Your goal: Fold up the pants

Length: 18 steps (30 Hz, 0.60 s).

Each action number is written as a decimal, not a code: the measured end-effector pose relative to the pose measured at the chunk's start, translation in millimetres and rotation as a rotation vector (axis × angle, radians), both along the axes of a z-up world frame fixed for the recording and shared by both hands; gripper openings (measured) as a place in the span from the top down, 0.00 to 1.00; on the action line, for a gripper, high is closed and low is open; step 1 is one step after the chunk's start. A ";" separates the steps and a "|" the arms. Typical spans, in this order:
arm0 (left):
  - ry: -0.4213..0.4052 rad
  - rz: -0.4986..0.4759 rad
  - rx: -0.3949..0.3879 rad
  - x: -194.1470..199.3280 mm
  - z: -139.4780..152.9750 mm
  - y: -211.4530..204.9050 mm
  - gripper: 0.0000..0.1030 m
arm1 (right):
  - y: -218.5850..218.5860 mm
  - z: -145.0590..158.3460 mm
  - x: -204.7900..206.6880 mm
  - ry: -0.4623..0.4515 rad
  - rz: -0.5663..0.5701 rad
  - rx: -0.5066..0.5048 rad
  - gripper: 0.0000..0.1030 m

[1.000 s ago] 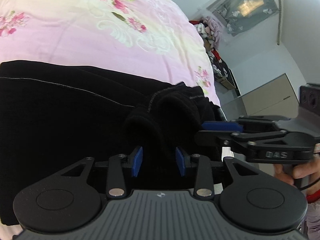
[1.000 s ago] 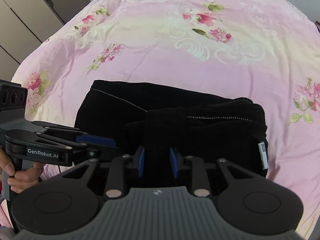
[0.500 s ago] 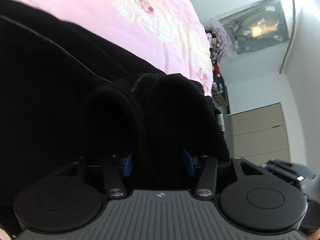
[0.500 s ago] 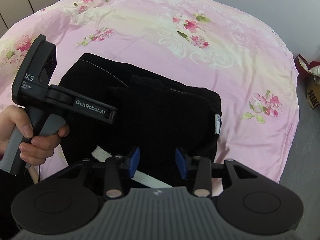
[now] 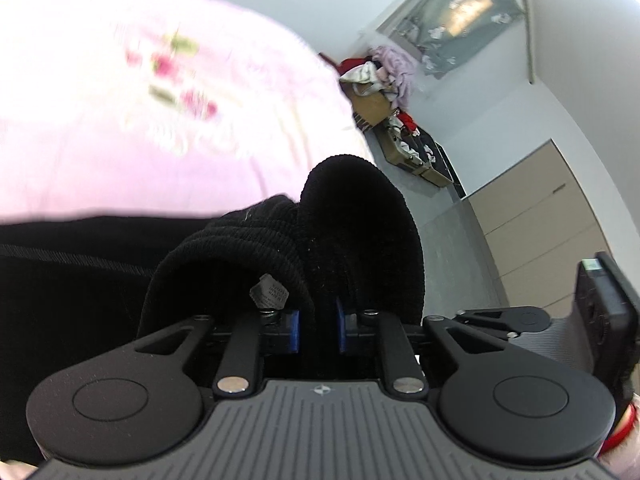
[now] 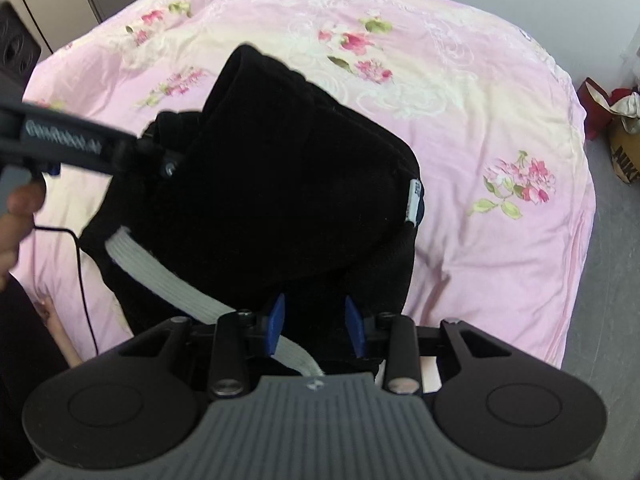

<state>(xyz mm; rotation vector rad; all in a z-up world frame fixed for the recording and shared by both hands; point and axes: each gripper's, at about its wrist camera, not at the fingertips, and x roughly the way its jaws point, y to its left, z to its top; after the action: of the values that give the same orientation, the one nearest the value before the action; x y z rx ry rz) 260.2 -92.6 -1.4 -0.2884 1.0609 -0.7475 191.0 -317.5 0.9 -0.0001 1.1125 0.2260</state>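
The black pants (image 6: 280,184) lie folded in a thick bundle on the pink floral bed (image 6: 480,92), with a white waistband strip (image 6: 160,276) showing at the near edge. My left gripper (image 5: 318,330) is shut on a bunched fold of the pants (image 5: 352,232) and lifts it off the bed; it shows from the side in the right wrist view (image 6: 160,164). My right gripper (image 6: 316,322) is open just above the near edge of the pants, holding nothing.
The bed's right edge drops to a grey floor (image 6: 612,280). A pile of clothes and boxes (image 5: 384,92) stands by the wall, with a wooden cabinet (image 5: 540,216) beside it. A black cable (image 6: 80,272) trails over the bed at left.
My left gripper closed on the pants fold and raised it. My right gripper let go of the fabric, opened and pulled back toward the near edge.
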 end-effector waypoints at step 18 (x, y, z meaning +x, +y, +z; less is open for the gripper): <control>0.195 0.158 0.079 42.5 -61.8 133.8 0.82 | 120.8 -52.0 61.3 0.027 0.193 0.169 0.69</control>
<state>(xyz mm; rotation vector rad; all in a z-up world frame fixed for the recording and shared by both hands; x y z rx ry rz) 302.7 41.3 -63.2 -0.3785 1.2336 -0.5415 252.3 -196.8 -51.2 0.0466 1.1182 0.4933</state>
